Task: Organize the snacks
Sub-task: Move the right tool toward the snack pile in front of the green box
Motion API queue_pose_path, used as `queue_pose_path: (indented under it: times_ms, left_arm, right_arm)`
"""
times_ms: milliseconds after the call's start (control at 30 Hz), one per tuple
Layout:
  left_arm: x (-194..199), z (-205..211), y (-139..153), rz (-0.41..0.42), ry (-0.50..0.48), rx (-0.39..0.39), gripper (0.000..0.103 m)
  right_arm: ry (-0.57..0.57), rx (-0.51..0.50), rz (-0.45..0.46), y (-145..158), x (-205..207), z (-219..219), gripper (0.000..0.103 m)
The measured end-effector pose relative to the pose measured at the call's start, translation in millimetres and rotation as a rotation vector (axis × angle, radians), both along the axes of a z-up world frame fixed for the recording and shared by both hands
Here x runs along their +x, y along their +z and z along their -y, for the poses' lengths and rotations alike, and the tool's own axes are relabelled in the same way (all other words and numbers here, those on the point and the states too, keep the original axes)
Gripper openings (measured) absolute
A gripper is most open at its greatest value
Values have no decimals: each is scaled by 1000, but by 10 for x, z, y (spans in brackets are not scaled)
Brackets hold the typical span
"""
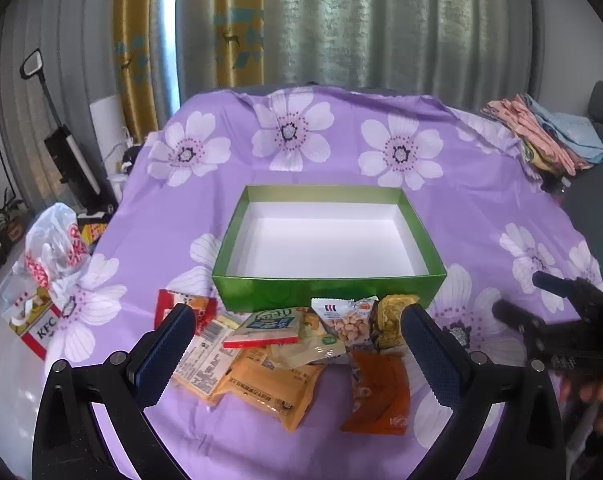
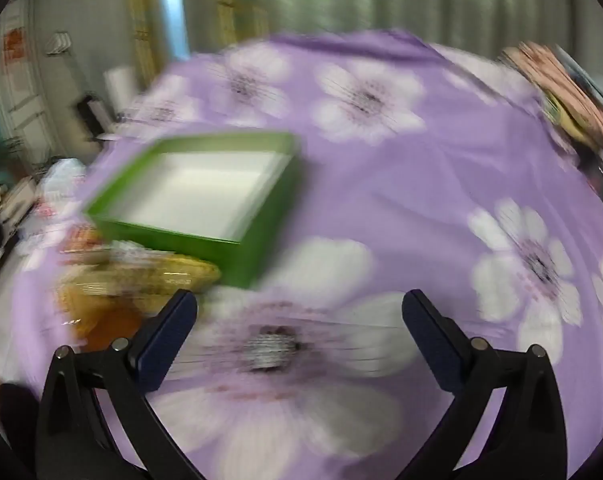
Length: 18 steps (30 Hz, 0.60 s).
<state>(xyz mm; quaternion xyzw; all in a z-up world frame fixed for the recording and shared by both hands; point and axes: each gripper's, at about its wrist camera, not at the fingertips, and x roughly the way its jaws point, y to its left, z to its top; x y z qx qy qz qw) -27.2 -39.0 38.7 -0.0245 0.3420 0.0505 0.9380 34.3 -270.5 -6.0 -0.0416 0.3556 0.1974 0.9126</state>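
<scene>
Left gripper (image 1: 297,334): spread wide, hovering over the snack packets (image 1: 285,356).
Right gripper (image 2: 299,322): spread, nothing between.
Green box (image 1: 329,288): empty.

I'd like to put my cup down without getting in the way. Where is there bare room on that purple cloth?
The purple cloth is bare behind the green box, toward the curtains, and to the box's right, short of the folded cloths. The box itself holds nothing. In front of the box it is crowded: the snack packets lie heaped there, between the left tool's open fingers.
</scene>
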Motion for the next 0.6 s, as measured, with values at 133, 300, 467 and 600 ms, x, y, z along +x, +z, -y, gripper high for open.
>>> queue_pose_path:
  times_ms: [133,300,467,600]
  left_arm:
    - [-80,-22,56,11,0,-3,102]
    - [-133,-58,70,6,7,-5,102]
    - [-189,-77,69,6,0,-10,102]
    - [-247,-102,79,14,-6,-18,102]
  right_arm:
    - [88,9,13,162,-316,-254,103]
    - [144,5,11,279,-491,-460,103]
    - [165,8,20,351,-602,-601,103]
    - [178,-1,30,395,-670,-684,103]
